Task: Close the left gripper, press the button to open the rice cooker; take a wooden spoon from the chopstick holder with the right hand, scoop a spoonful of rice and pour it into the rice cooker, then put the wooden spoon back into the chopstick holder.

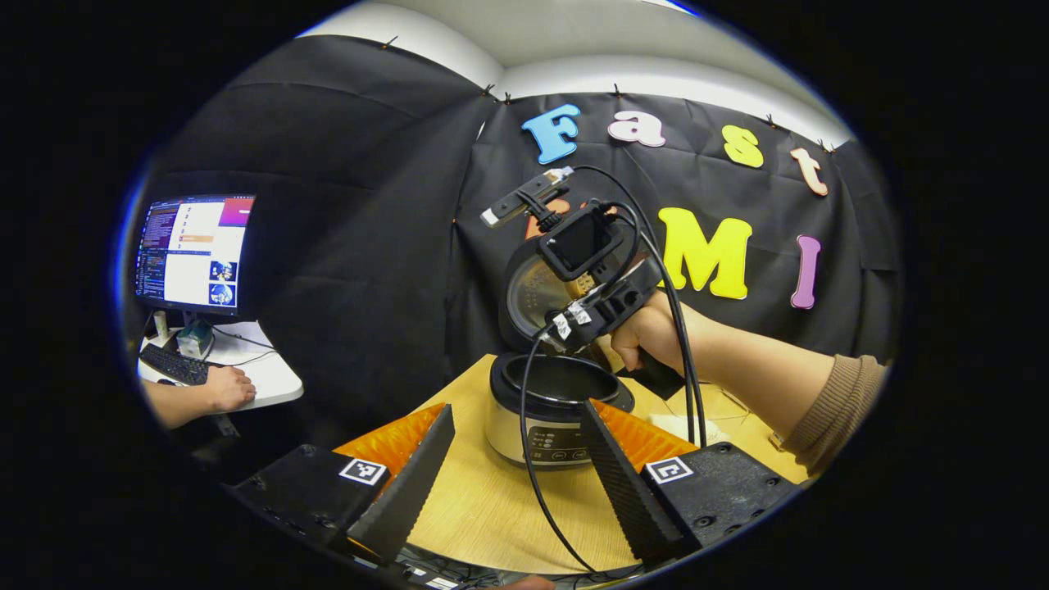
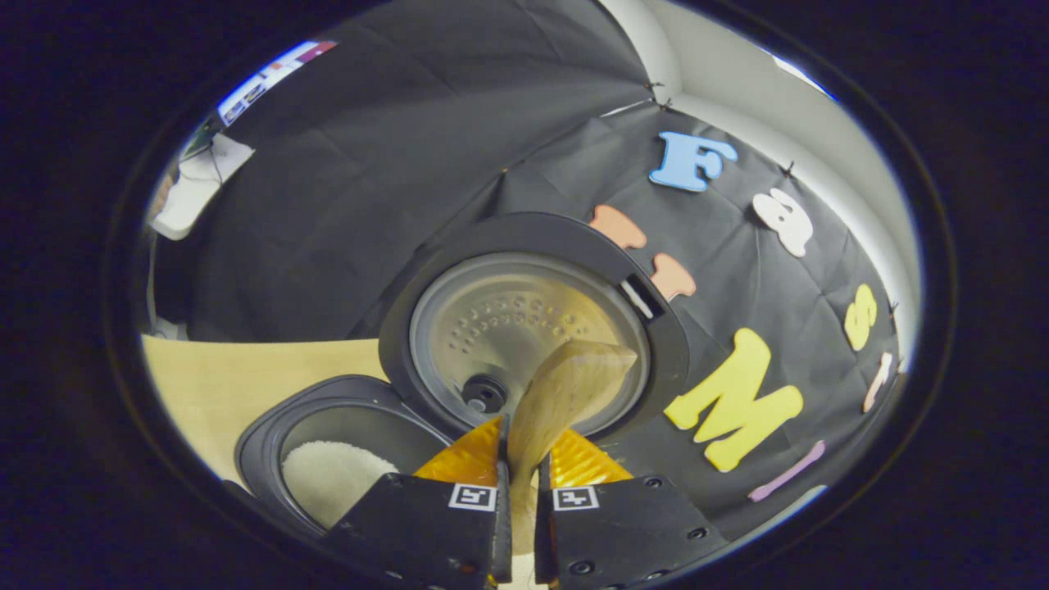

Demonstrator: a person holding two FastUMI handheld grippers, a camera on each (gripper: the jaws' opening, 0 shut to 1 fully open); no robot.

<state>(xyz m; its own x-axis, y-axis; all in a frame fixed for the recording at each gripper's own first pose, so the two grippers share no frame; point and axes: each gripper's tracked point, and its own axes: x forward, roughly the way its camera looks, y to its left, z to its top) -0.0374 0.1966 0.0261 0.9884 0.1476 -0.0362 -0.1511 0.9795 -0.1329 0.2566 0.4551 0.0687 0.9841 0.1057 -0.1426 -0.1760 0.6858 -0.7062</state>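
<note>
1. The rice cooker (image 1: 551,410) stands on the light wooden surface (image 1: 483,500) with its lid (image 2: 524,328) swung up and fully open, the metal inner face of the lid turned toward the right gripper view.
2. In the right gripper view, white rice (image 2: 332,479) lies inside the cooker's dark pot.
3. The right tongs (image 2: 518,492) are clamped on the handle of the wooden spoon (image 2: 565,393); both fingers press on it from either side.
4. The spoon's bowl points up and away from the tongs, in front of the open lid and above the back rim of the pot.
5. In the left gripper view, a hand (image 1: 651,332) with a brown sleeve holds the right gripper just above the open cooker.
6. The left tongs (image 1: 516,467) stand wide apart, holding nothing, low over the surface in front of the cooker, whose control panel shows between the two fingers.
7. A black cable (image 1: 537,459) hangs from the right gripper down across the front of the cooker.
8. At far left, another person's hand (image 1: 229,389) rests by a keyboard below a lit monitor (image 1: 195,252).
</note>
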